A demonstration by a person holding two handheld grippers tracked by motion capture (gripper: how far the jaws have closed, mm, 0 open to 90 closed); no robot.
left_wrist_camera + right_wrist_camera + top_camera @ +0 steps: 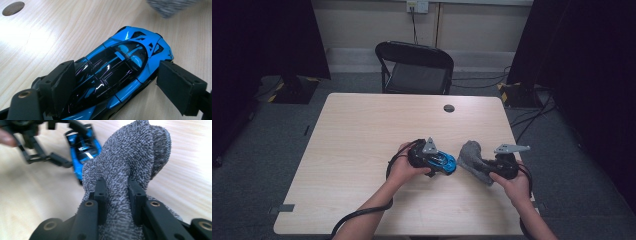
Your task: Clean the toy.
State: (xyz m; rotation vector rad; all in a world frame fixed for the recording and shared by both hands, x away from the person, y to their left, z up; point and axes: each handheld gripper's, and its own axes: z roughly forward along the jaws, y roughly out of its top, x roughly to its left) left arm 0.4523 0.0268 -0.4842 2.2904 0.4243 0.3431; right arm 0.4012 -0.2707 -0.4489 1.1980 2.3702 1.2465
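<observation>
While the blue toy car sits right of the table centre, the left gripper straddles it, jaws apart. At its three o'clock, the right gripper clenches a grey cloth; bare wood lies toward twelve, a chair beyond.

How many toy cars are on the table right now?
1. The blue toy car sits near the table's front middle, between the left gripper's jaws. Nothing suggests another, though the grey cloth could hide something small.
</observation>
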